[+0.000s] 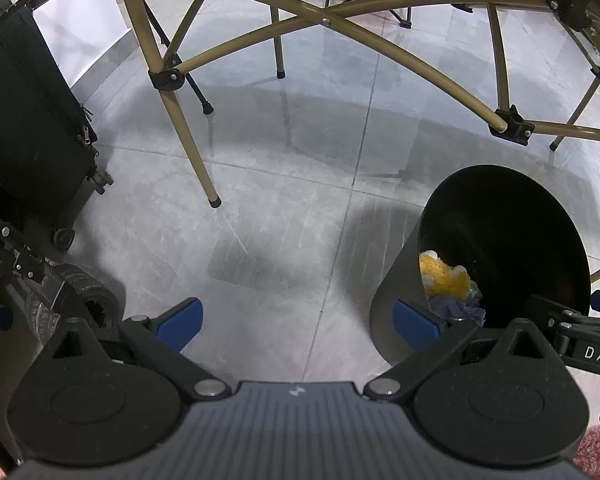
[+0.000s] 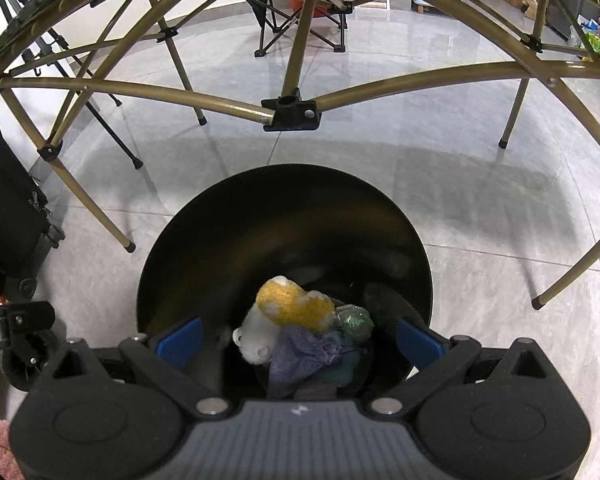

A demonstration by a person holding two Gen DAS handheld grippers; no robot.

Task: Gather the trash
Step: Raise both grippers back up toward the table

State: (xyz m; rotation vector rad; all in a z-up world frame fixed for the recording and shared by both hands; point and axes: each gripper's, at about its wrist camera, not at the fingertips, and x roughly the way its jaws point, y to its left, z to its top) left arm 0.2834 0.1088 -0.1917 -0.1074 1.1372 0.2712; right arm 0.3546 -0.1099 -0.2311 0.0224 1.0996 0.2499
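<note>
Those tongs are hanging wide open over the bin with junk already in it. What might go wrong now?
Two risks, I'd guess. The right tongs hang open just inside the round black bin, so pulling away carelessly might catch its rim and tip it. The yellow sponge lies on top of the purple cloth, so a tipped bin might spill it onto the grey tiled floor.

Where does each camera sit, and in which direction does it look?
Left wrist: on the left tongs, open, aimed down at grey floor; the bin stands to its right; a sleeve shows.
Right wrist: on the right tongs, open, looking straight down into the bin at the trash.
Shared: the bin, the yellow trash, the folding table legs.
</note>
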